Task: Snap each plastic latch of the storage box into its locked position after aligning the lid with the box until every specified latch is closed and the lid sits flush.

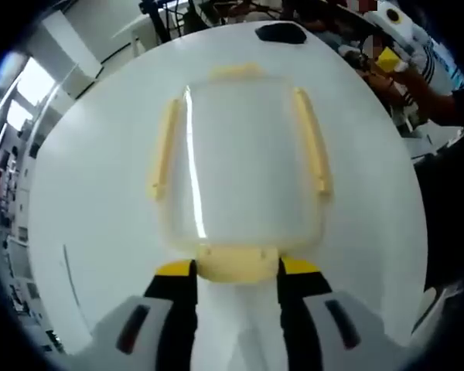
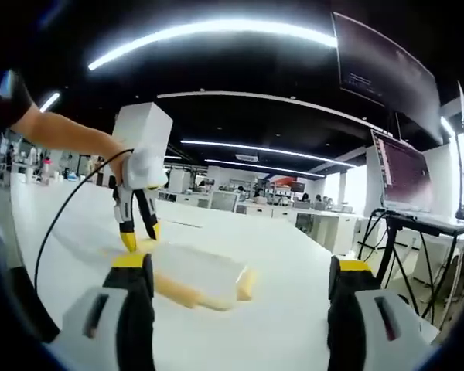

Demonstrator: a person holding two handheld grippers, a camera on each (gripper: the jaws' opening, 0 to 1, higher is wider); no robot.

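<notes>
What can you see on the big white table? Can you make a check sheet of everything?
Surface: white table, mostly bare.
Job's things: clear storage box with lid on; yellow latches on its sides; near latch sits between the left gripper jaws.
Clutter: black object at the far edge.
Grippers: left gripper at the near latch, jaws apart; right gripper open, held back from the box.
Cables: black cable trailing from the left gripper.
Surroundings: office desks, laptop on a stand, ceiling lights.
</notes>
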